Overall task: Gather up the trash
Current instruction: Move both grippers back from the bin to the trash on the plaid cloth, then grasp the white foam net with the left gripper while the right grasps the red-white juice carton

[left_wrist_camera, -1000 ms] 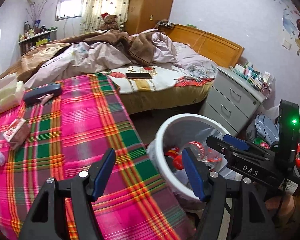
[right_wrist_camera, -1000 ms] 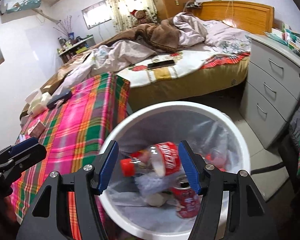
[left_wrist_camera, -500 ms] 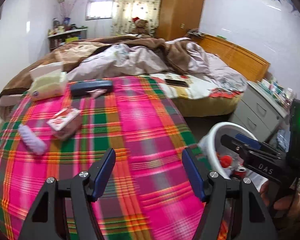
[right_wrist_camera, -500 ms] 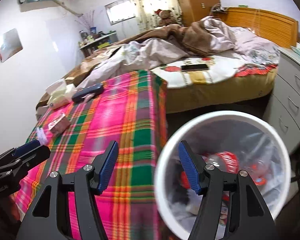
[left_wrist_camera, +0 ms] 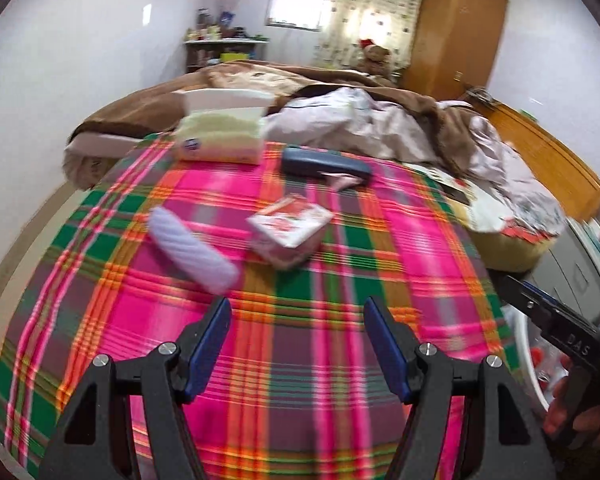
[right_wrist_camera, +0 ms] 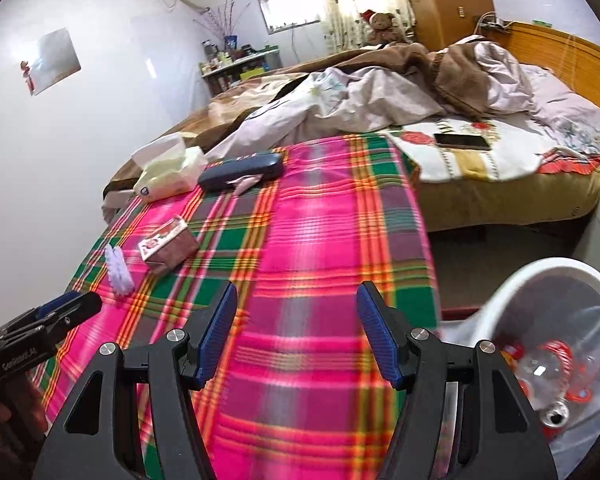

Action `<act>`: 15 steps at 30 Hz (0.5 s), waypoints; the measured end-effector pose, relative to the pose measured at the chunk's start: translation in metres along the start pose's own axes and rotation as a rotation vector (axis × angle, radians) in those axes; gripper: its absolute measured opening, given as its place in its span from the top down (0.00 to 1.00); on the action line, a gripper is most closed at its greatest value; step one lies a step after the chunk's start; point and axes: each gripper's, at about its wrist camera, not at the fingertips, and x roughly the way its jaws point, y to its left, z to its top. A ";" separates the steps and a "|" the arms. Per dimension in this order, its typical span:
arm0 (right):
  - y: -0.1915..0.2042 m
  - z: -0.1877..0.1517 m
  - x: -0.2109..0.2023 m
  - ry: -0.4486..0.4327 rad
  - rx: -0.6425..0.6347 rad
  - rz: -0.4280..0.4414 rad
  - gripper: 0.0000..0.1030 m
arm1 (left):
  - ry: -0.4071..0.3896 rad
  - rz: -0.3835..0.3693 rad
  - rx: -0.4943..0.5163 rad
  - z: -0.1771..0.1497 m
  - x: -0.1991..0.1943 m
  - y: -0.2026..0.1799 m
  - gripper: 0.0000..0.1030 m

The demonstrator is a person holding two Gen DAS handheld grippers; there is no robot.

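Note:
On the pink plaid tablecloth (left_wrist_camera: 300, 360) lie a pale lilac ribbed wrapper (left_wrist_camera: 192, 250) and a crumpled red-and-white carton (left_wrist_camera: 288, 230); both also show in the right wrist view, the wrapper (right_wrist_camera: 118, 270) and the carton (right_wrist_camera: 166, 244). My left gripper (left_wrist_camera: 296, 344) is open and empty above the cloth, short of the wrapper. My right gripper (right_wrist_camera: 296, 332) is open and empty over the cloth. A white bin (right_wrist_camera: 556, 276) lined with a clear bag holds bottles and a can, at the table's right.
A tissue pack (left_wrist_camera: 220, 140) and a dark blue case (left_wrist_camera: 324, 164) lie at the table's far end. Behind stands an unmade bed (right_wrist_camera: 380, 92) with a phone (right_wrist_camera: 462, 142). Grey drawers (left_wrist_camera: 580, 264) stand at the right.
Both grippers have swung left, away from the bin and over the plaid table. The wrapper and carton have come nearer in the left wrist view. Both stay open.

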 end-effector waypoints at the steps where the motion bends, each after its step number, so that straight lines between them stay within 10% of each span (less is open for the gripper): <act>1: 0.005 0.001 0.004 0.004 -0.008 0.006 0.38 | 0.005 0.013 -0.016 0.001 0.002 0.009 0.32; 15: 0.054 0.021 0.055 0.057 -0.033 0.056 0.38 | 0.071 0.057 -0.106 0.021 0.055 0.065 0.32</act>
